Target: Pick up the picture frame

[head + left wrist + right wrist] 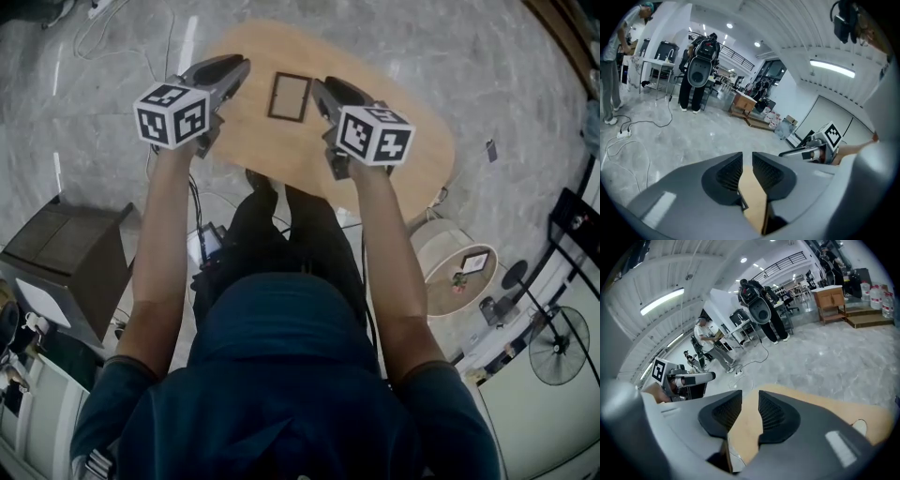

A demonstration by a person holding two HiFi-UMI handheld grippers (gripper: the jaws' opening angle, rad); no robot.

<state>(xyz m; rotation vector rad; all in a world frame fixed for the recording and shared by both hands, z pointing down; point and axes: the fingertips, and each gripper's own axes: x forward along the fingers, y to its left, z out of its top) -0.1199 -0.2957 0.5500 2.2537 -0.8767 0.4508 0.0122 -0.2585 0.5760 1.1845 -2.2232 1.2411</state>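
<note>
Here the approach is under way: the picture frame (289, 97) lies flat on the tabletop (417, 141), midway between near and far edges, flanked by the left gripper (240, 64) and right gripper (322, 86), jaws slightly apart and empty; next, probably, lower onto a frame edge and close.

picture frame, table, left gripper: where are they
picture frame (289, 97), head view, its centre panel
table (281, 150), head view, bare wood below the frame
left gripper (747, 158), left gripper view, midway between its fingertips
</note>
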